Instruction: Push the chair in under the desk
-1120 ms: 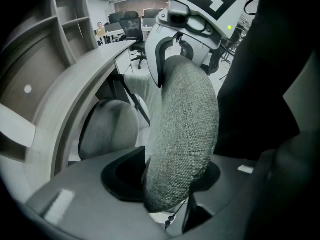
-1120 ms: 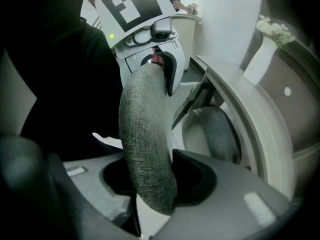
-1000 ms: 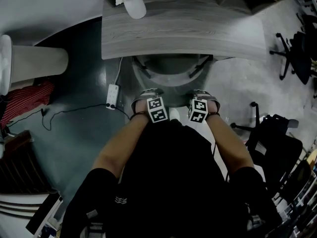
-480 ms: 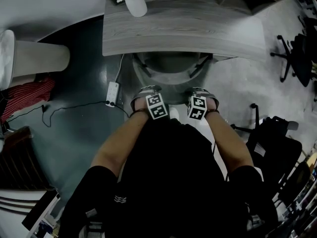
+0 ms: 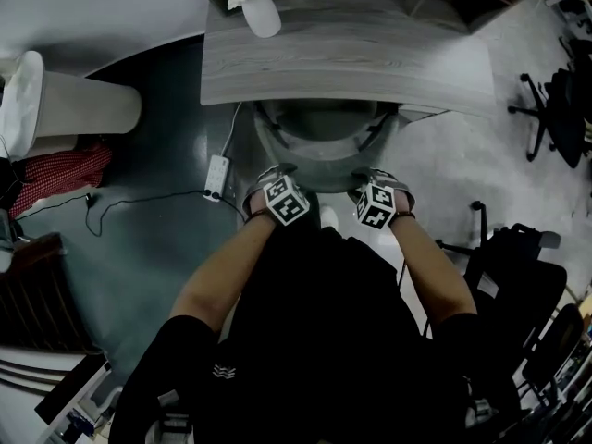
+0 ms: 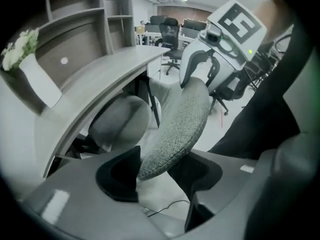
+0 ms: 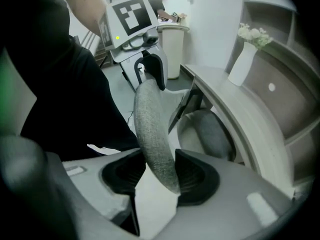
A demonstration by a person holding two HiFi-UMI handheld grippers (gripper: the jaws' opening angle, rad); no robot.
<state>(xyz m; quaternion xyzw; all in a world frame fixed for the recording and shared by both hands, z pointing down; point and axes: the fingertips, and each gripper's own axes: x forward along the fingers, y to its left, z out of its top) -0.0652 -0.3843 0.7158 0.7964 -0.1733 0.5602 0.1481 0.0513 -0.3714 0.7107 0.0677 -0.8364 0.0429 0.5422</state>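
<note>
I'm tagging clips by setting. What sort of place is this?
Probably an office: a curved grey wood-grain desk, black wheeled office chairs nearby, and a grey fabric chair pushed partly under it.

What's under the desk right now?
The chair's seat reaches under the desk; its backrest stands outside the edge. Anything deeper is covered by the top.

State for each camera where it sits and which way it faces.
Head view: on the person's head, looking steeply down at the desk and chair; both forearms, the left gripper and right gripper show.
Left gripper view: on the left gripper, looking along its jaws, just opened further around the backrest, toward the right gripper.
Right gripper view: on the right gripper, jaws likewise just opened around the backrest, facing the left gripper.
Shared: both gripper views show backrest, desk and vase.
</note>
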